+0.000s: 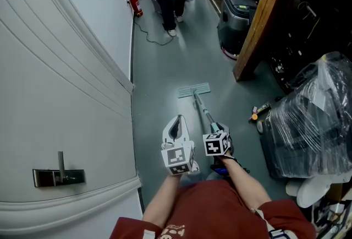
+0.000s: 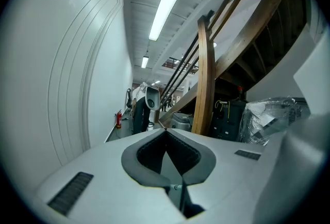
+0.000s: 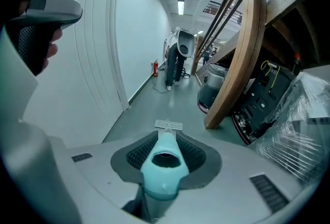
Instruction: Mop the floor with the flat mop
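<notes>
R gripper (image 3: 166,139) was clamped on the mop (image 1: 201,104) handle's (image 3: 164,166) top end. L gripper (image 2: 165,135) was pressed together, empty, just beside it. Head (image 1: 193,90) sat flat on floor (image 1: 165,61) ahead. Prob light, stiff pole w/ slick plastic, so it could twist. L should grab lower on the pole.

This looks like a service corridor in a large hall or workshop building, not a home. The grey floor (image 1: 165,61) runs long and narrow beside a plain white wall (image 1: 66,67). A fire extinguisher (image 1: 135,5) stands at the wall. A heavy curved wooden beam (image 1: 264,17), a floor-cleaning machine (image 1: 235,15) and a plastic-wrapped bundle (image 1: 313,117) fill the other side. Tube lamps (image 2: 164,6) hang under an open ceiling.
</notes>
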The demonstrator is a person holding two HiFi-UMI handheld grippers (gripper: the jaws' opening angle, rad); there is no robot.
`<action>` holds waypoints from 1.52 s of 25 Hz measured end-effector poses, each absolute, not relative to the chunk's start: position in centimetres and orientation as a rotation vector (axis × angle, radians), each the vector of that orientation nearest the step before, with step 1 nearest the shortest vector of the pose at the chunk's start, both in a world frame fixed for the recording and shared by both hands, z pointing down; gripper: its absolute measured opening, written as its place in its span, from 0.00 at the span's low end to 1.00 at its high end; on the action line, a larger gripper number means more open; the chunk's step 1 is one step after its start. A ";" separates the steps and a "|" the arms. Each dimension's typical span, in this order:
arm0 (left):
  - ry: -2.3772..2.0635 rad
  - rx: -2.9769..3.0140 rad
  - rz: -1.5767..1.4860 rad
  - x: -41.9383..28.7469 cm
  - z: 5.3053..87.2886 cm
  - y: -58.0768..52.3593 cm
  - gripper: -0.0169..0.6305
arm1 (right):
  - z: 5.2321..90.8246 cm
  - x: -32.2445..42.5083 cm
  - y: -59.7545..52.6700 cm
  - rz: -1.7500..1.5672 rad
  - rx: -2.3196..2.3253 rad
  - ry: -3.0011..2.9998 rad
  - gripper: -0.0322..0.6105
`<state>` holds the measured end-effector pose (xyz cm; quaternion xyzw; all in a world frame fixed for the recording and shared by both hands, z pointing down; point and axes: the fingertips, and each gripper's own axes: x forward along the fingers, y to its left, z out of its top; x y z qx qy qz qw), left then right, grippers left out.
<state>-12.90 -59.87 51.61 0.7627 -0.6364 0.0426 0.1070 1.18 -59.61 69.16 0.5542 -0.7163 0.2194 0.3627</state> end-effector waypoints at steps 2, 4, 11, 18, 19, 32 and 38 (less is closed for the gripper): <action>-1.861 2.263 0.131 -12.9 51.7 -60.8 0.05 | 69.0 1.1 -60.4 0.575 1.435 -1.845 0.23; -1.855 2.271 0.134 -12.6 51.6 -61.6 0.05 | 69.0 1.2 -61.0 0.584 1.433 -1.847 0.23; -1.847 2.288 0.156 -11.7 51.1 -63.8 0.05 | 68.3 2.5 -63.6 0.615 1.444 -1.849 0.23; -1.859 2.282 0.147 -10.4 50.9 -65.7 0.05 | 68.5 3.2 -64.8 0.585 1.409 -1.858 0.23; -1.862 2.279 0.145 -10.2 51.0 -65.9 0.05 | 68.6 3.3 -65.0 0.581 1.407 -1.859 0.23; -1.820 2.274 0.131 -12.1 51.8 -63.2 0.05 | 69.7 1.1 -62.8 0.573 1.373 -1.815 0.23; -1.800 2.259 0.123 -12.6 52.6 -60.8 0.05 | 69.6 0.5 -60.7 0.583 1.370 -1.803 0.23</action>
